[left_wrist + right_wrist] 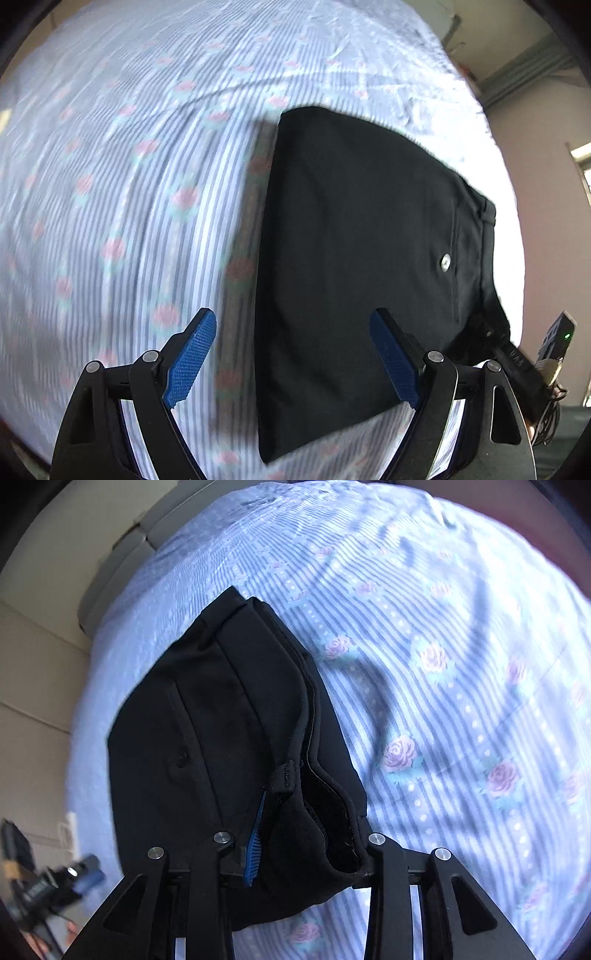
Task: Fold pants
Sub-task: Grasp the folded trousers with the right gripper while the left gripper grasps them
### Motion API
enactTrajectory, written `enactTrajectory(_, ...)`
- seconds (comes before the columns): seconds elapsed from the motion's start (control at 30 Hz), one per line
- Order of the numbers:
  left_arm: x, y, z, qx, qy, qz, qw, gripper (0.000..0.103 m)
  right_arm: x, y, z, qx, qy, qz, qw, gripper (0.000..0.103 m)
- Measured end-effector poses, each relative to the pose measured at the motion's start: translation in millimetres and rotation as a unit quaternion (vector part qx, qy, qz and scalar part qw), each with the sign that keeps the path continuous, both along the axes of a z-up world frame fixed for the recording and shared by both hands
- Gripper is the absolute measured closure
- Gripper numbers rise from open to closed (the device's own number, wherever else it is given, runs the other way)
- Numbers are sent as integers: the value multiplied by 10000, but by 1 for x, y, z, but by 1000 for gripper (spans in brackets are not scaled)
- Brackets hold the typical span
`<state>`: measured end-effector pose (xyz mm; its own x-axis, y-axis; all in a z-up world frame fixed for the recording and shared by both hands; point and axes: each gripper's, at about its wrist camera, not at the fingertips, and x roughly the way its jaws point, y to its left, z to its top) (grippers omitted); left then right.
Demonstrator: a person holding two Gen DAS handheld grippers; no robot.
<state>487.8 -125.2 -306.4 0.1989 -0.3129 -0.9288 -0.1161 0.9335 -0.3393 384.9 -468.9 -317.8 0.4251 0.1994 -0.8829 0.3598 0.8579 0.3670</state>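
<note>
The black pants [351, 251] lie folded into a compact stack on the striped floral bedsheet [129, 177], with a back pocket and silver button [446, 262] facing up. My left gripper [295, 354] is open and empty, hovering over the folded edge of the pants. My right gripper [295, 834] is shut on the thick waistband end of the pants [229, 731], and the bunched cloth hides most of its blue pads [255, 843]. The other gripper shows at the right edge of the left wrist view [517, 362].
The bed edge runs along the right in the left wrist view, with wall [535, 122] beyond. In the right wrist view the bed edge is at left, with floor [33, 701] and the other gripper [59, 882] low left. The sheet [461, 701] spreads wide to the right.
</note>
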Motion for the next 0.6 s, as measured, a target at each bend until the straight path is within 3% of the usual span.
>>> enactTrajectory(0.17,40,8,-18,-170,-175,-596,9979,22,2,12,-3,-496,189,-49,9986,69)
enactTrajectory(0.3,60,2,-33,-351,-189,-1326,9904,26,3,20,-4,-742,213,-131,9969,69)
enactTrajectory(0.47,78,6,-45,-1024,-314,-1846,9770,30,2,26,-4,-862,222,-309,9955,68)
enactTrajectory(0.6,98,11,-55,-1529,-377,-1877,9695,55,13,40,-7,-1051,256,-435,9932,68)
